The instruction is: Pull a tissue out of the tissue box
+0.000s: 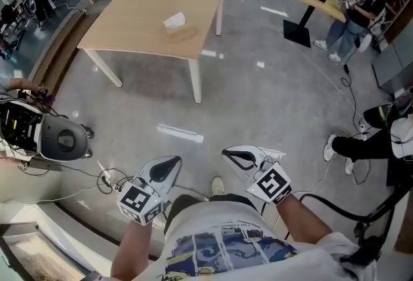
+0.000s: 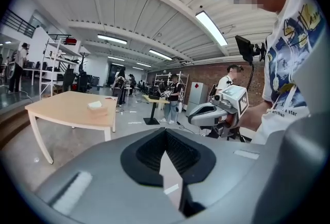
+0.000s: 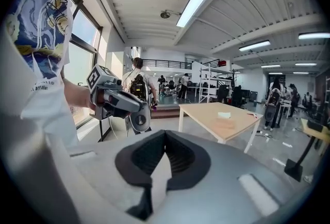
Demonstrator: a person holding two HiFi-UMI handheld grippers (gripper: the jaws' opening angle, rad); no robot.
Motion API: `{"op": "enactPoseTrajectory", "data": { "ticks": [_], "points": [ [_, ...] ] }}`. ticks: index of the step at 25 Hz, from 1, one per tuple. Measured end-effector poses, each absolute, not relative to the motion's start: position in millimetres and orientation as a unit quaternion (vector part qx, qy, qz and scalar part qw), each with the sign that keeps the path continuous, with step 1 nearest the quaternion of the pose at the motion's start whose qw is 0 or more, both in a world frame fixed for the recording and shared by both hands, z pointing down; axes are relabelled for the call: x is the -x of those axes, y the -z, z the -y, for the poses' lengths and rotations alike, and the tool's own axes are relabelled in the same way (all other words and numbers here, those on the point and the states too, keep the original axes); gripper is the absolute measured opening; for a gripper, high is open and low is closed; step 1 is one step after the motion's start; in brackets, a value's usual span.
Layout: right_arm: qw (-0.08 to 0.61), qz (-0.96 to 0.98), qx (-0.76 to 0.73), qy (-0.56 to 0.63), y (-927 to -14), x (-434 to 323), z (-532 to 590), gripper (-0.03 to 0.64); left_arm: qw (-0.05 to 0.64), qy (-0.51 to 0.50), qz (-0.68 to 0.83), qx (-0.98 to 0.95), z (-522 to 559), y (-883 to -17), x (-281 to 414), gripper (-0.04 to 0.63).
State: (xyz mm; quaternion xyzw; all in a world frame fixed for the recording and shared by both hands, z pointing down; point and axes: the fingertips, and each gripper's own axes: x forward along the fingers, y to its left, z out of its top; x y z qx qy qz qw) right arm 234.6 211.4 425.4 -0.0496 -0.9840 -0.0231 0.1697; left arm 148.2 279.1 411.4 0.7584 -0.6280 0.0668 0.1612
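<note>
The tissue box [image 1: 175, 20], with a white tissue sticking out of its top, stands on the light wooden table [image 1: 135, 21] far ahead of me. Both gripper views show the tissue box small on that table [image 2: 97, 106] [image 3: 224, 121]. My left gripper [image 1: 166, 168] and right gripper [image 1: 240, 157] are held side by side close to my body, over the concrete floor and well short of the table. In their own views the left gripper [image 2: 166, 133] and right gripper [image 3: 165, 136] have their jaws pressed together with nothing between them.
A grey wheeled machine [image 1: 61, 137] with cables stands on the floor at my left. A white strip [image 1: 181, 133] lies on the floor between me and the table. A black-based desk [image 1: 303, 21] and several people are at the far right.
</note>
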Motion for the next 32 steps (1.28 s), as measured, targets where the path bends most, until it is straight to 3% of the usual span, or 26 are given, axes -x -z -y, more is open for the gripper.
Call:
{"op": "enactPoseTrajectory", "data": {
  "ticks": [8, 17, 32],
  "points": [
    [0.187, 0.98, 0.071, 0.019, -439.9, -219.3, -171.8, 0.003, 0.163, -0.072, 0.645, -0.743, -240.8, -412.5, -134.3, 0.003],
    [0.214, 0.975, 0.054, 0.005, -457.4, -168.5, -130.5, 0.003, 0.172, -0.063, 0.627, -0.757, -191.6, -429.9, -73.8, 0.003],
    [0.223, 0.975, 0.004, 0.017, -438.3, -8.5, -64.1, 0.003, 0.165, -0.062, 0.557, -0.812, -106.7, -432.6, 70.6, 0.003]
  ]
}}
